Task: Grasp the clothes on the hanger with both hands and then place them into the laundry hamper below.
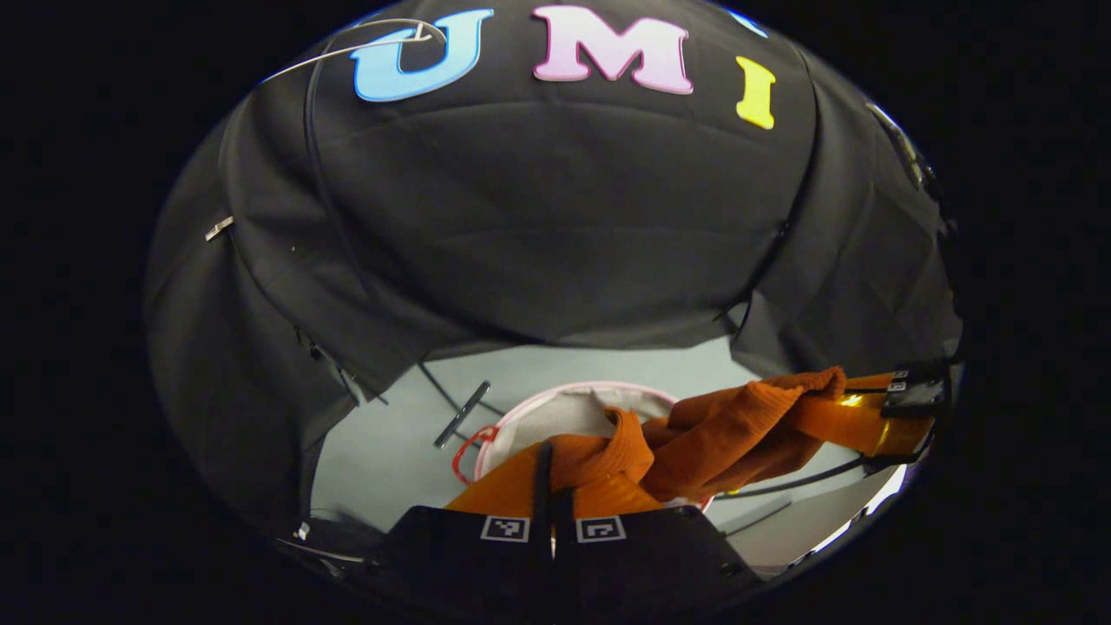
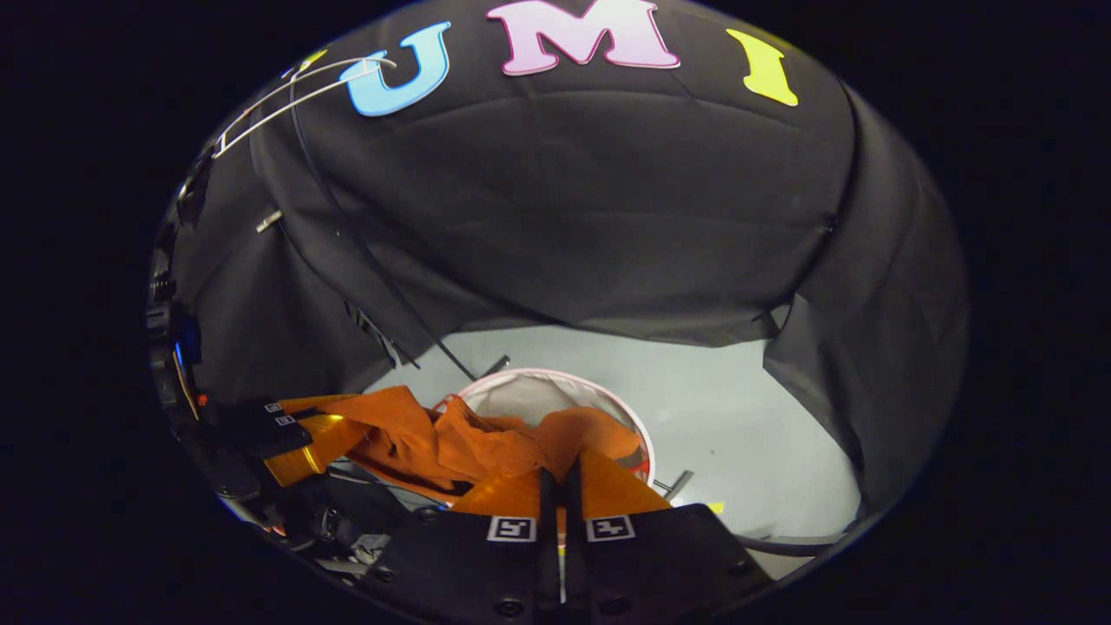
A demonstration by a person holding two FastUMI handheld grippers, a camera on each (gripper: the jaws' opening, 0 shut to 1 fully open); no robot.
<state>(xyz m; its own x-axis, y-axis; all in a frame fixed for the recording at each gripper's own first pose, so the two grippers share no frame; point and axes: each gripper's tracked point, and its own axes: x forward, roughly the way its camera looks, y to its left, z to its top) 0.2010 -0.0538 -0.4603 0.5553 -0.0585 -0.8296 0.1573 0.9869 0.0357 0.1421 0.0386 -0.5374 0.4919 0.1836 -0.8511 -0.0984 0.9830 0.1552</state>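
That orange garment [image 1: 720, 430] looks soft and light, sagging over the hamper [image 1: 573, 401] between left tongs [image 1: 553, 490] and right tongs [image 2: 561, 490], both pinched onto its edges.

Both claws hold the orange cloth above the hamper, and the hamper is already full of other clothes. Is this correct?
Not fully. Both claws do hold the orange cloth above the hamper, but the right gripper view shows its pale inside bare, with no other clothes.

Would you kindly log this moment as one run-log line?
left gripper: shut on orange garment | right gripper: shut on orange garment | garment: over laundry hamper, unreleased | hanger: bare
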